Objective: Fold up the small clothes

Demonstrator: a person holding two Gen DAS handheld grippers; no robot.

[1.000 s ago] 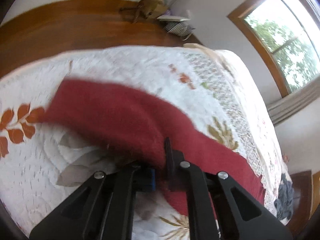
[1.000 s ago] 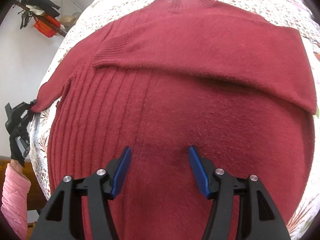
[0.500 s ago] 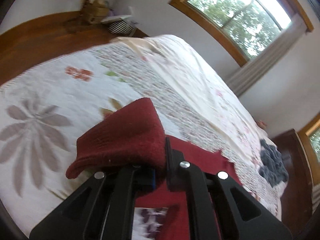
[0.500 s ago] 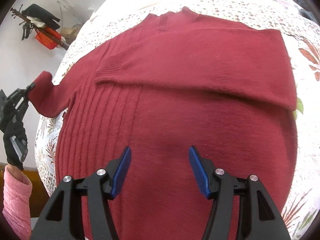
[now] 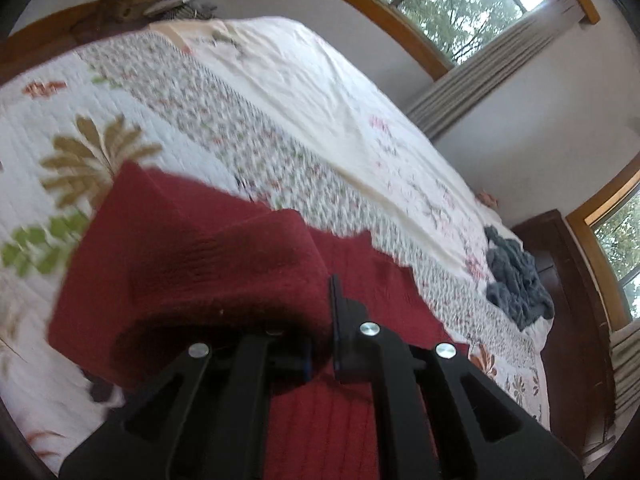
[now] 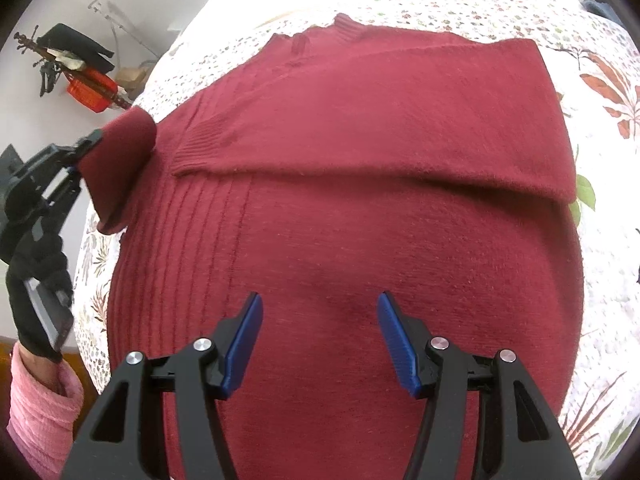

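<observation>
A dark red knit sweater lies flat on the floral quilt, one sleeve folded across its chest. My left gripper is shut on the other sleeve, holding its cuff lifted over the sweater's left edge; from the right wrist camera that gripper shows at the left with the cuff bunched in it. My right gripper hovers open above the lower body of the sweater, blue pads apart, nothing between them.
The quilt covers a wide bed. A grey-blue garment lies crumpled near the bed's far side by a dark wooden headboard. A gloved hand with a pink sleeve holds the left gripper. Clutter stands by the wall.
My left gripper has lifted the sleeve off the quilt and carried it inward toward the sweater's body. The right gripper has stayed open, hovering over the hem area.
</observation>
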